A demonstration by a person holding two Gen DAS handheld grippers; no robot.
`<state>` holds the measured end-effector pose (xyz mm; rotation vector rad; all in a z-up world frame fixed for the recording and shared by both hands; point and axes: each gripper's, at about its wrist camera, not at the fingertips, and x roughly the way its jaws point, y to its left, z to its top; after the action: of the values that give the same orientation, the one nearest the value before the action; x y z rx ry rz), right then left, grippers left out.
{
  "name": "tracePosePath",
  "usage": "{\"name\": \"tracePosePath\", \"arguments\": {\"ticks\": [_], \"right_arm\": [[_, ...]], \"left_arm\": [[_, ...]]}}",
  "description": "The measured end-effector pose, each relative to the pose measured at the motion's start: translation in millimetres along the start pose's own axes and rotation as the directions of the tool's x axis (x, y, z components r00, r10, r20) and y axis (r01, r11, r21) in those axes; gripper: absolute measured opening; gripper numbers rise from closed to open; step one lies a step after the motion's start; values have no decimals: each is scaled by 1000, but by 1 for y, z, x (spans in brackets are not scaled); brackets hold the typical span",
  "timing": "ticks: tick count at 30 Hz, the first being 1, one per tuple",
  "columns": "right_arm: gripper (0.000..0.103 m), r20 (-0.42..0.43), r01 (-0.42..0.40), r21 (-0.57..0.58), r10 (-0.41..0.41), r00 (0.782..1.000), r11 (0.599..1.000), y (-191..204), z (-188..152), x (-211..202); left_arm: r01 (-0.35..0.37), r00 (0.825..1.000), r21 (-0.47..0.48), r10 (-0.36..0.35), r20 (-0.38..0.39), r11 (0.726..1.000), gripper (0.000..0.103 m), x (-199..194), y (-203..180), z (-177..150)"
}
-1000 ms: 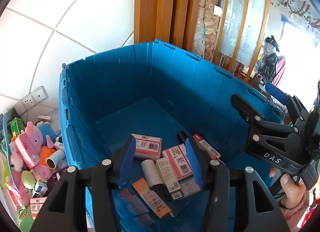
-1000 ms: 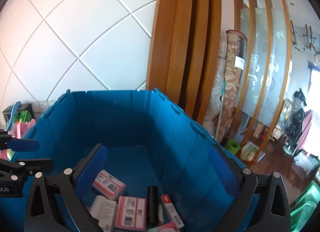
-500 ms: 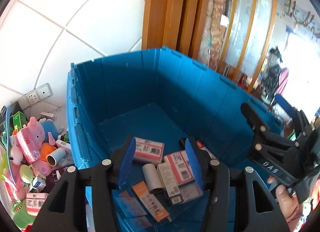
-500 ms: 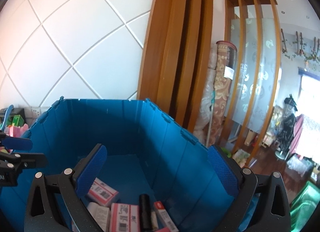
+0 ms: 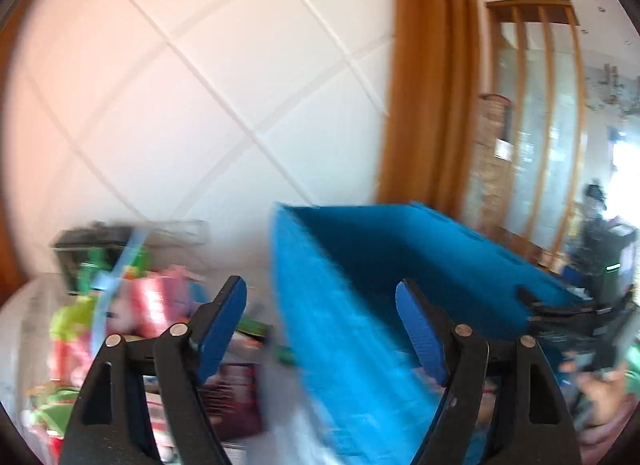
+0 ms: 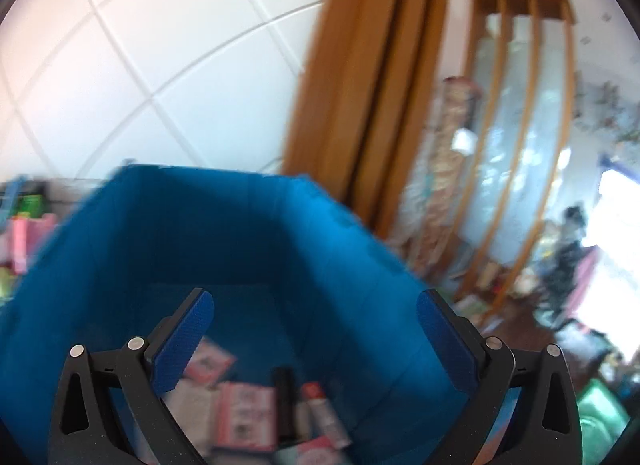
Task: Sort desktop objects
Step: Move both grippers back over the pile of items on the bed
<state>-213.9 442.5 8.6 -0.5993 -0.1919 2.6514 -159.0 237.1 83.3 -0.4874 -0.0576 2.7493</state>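
A blue plastic crate [image 5: 360,305] stands against the white tiled wall; it also shows in the right wrist view [image 6: 240,245]. Several pink-and-white boxes [image 6: 244,413], a black tube [image 6: 283,397] and a red-capped tube [image 6: 320,409] lie on its floor. My left gripper [image 5: 322,325] is open and empty, over the crate's left wall. My right gripper [image 6: 316,341] is open wide and empty, above the crate's inside. A blurred pile of toys and packets [image 5: 132,313] lies left of the crate. The right gripper shows blurred at the right edge of the left wrist view [image 5: 576,317].
A dark box [image 5: 84,249] sits by the wall behind the pile. A wooden door frame [image 5: 428,85] and a glass partition with wooden slats [image 6: 512,145] stand behind the crate. Both views are motion-blurred.
My left gripper has swung left and tilted up, from over the crate's inside to over its left wall, and its jaws have opened wider. The right gripper has shifted a little.
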Motion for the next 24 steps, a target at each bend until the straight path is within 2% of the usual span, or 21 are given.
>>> {"name": "tracePosePath", "arguments": {"ticks": [2, 4, 8, 12, 14, 18, 21, 22, 24], "right_arm": [[103, 24, -78, 19, 78, 997, 997, 11, 2, -18], [103, 49, -170, 18, 169, 984, 985, 26, 5, -37], [103, 115, -316, -6, 314, 942, 949, 63, 13, -76], [103, 157, -441, -75, 447, 881, 894, 105, 21, -106], [103, 152, -487, -123, 501, 852, 865, 127, 22, -118], [103, 110, -568, -187, 592, 799, 801, 169, 16, -130], [103, 61, -622, -213, 645, 762, 754, 200, 7, -130], [103, 43, -639, -222, 662, 748, 736, 210, 3, -129], [103, -1, -668, -237, 687, 726, 706, 230, -8, -127]], "left_arm": [[-67, 998, 8, 67, 0, 998, 77, -10, 26, -6], [-122, 992, -12, 121, -23, 993, 77, -19, 56, -14], [-153, 986, -111, 144, -83, 982, 77, -32, 109, -37], [-261, 961, -95, 249, -124, 961, 77, -46, 145, -57], [-291, 951, -86, 278, -138, 953, 77, -55, 160, -70], [-303, 938, -96, 279, -207, 948, 77, -64, 178, -99], [-324, 919, -74, 295, -263, 943, 77, -63, 188, -128], [-330, 909, -73, 296, -293, 941, 77, -60, 191, -140], [-311, 903, -78, 269, -335, 947, 77, -57, 194, -158]]}}
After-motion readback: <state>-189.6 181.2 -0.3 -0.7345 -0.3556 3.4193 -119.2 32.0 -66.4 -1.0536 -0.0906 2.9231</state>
